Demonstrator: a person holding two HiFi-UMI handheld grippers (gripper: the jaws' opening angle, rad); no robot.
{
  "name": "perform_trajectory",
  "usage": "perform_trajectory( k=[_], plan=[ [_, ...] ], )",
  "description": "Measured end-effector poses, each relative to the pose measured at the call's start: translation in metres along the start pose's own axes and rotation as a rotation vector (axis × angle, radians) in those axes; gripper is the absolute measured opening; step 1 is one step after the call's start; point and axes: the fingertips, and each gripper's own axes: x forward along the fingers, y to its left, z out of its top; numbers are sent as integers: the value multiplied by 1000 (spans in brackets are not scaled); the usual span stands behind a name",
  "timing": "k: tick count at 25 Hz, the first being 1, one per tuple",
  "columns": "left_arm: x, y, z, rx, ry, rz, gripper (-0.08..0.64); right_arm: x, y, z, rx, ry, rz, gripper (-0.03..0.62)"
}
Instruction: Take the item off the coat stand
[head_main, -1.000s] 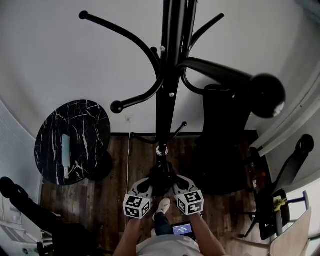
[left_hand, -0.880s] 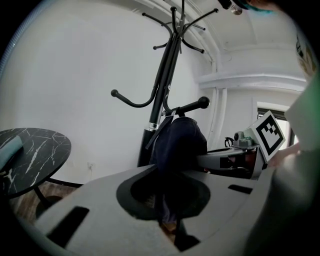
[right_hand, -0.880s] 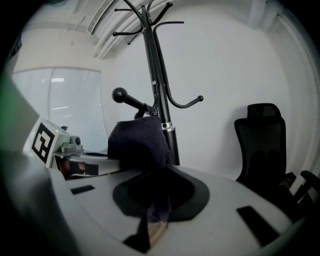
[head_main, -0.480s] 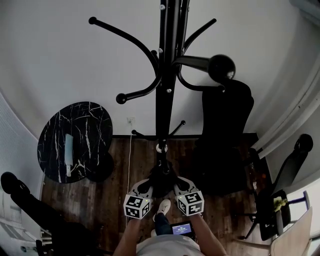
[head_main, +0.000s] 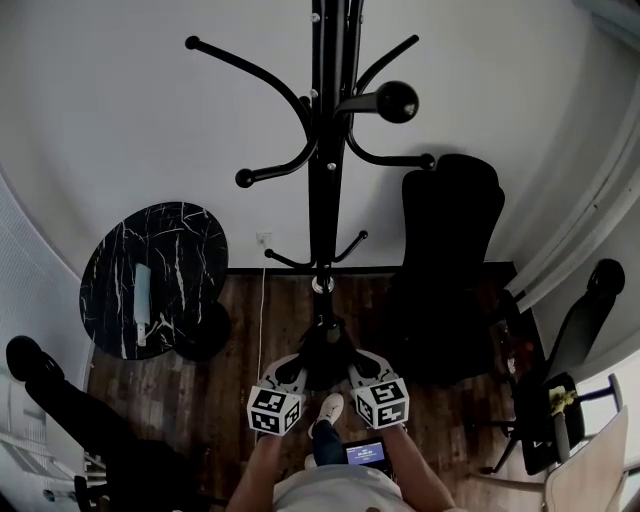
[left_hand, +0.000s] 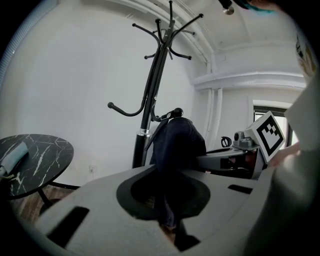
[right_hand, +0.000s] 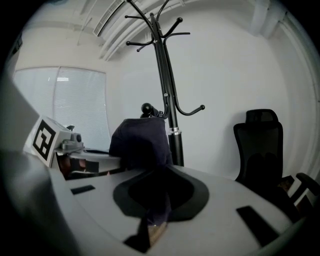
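Note:
The black coat stand (head_main: 325, 150) rises against the white wall, and its hooks are bare. It also shows in the left gripper view (left_hand: 150, 100) and the right gripper view (right_hand: 167, 90). A dark navy fabric item (head_main: 325, 352), perhaps a cap, hangs low in front of the stand's base, off the hooks. My left gripper (head_main: 303, 365) is shut on its left side. My right gripper (head_main: 350, 365) is shut on its right side. In each gripper view the fabric (left_hand: 176, 145) (right_hand: 140, 142) runs down into that gripper's own jaws (left_hand: 167, 217) (right_hand: 154, 217).
A round black marble table (head_main: 185, 250) with a pale object (head_main: 141, 303) on it stands at the left. At the right, close to the stand, is a black office chair (head_main: 450, 260). Another chair (head_main: 585, 325) is at the far right. A white cable (head_main: 262, 300) hangs down the wall.
The view has drawn back: the stand's hooks look smaller and farther. Both grippers stay in the same place, still closed on the dark item.

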Motion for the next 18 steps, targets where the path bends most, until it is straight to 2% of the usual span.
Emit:
perform_trajectory(
  k=[18],
  plan=[
    [-35, -22, 17, 32, -53, -13, 29, -38, 23, 10, -15, -43, -16, 35]
  ],
)
